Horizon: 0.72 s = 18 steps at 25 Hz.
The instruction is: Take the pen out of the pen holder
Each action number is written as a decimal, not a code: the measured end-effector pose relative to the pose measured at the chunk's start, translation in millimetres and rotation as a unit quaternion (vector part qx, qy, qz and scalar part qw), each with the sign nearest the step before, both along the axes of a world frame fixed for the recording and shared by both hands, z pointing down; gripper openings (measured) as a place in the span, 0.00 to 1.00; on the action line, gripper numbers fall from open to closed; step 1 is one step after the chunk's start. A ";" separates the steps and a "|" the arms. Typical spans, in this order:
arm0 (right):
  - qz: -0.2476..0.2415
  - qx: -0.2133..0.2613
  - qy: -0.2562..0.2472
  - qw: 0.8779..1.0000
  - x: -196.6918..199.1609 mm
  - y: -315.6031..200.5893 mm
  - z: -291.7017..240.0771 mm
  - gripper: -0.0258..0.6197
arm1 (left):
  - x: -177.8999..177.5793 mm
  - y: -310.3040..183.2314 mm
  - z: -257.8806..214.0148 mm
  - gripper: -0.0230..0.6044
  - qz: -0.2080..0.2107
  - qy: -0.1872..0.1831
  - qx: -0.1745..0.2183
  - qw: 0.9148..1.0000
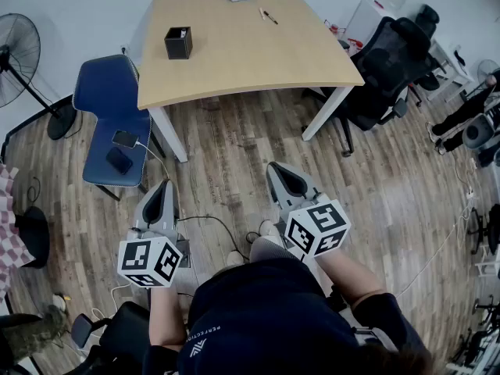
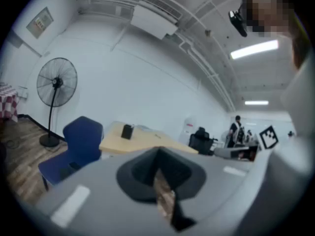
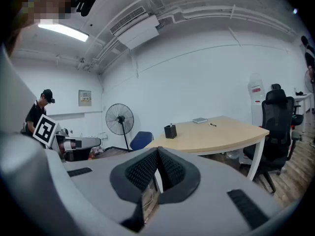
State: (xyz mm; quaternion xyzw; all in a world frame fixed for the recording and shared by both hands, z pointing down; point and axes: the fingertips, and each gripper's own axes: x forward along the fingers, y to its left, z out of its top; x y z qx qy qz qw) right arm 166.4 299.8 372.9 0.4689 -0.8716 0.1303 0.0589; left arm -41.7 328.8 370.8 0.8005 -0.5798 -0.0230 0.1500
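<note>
Only your right gripper view shows a pen (image 3: 171, 125) tip above the holder (image 1: 178, 43), near the tabletop's (image 1: 250, 69) left edge. Left gripper (image 1: 162, 187) and right gripper (image 1: 281, 170): jaws pressed together, holding nothing.

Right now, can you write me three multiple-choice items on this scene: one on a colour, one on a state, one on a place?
1. The chair bearing the phone is: A red; B blue; C green.
2. The right gripper is: A open; B shut, empty; C shut on a pen.
3. The pen holder stands: A on the table; B on the chair; C in the right gripper.

Key:
1 B: its seat and back show blue.
2 B: its jaws meet with nothing between them.
3 A: in the head view it sits near the table's left edge.
</note>
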 end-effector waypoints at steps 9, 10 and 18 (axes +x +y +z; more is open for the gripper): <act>0.012 -0.016 -0.017 1.000 3.5 9.7 8.0 0.04 | 2.4 8.9 11.7 0.04 0.013 -0.004 -0.009 1.000; 0.012 -0.017 -0.018 1.000 3.2 9.4 9.8 0.04 | 1.6 7.6 14.0 0.04 0.012 -0.006 -0.012 1.000; 0.019 -0.037 -0.018 0.999 1.2 -18.6 21.4 0.04 | -2.9 -17.0 16.9 0.04 -0.002 -0.006 -0.019 1.000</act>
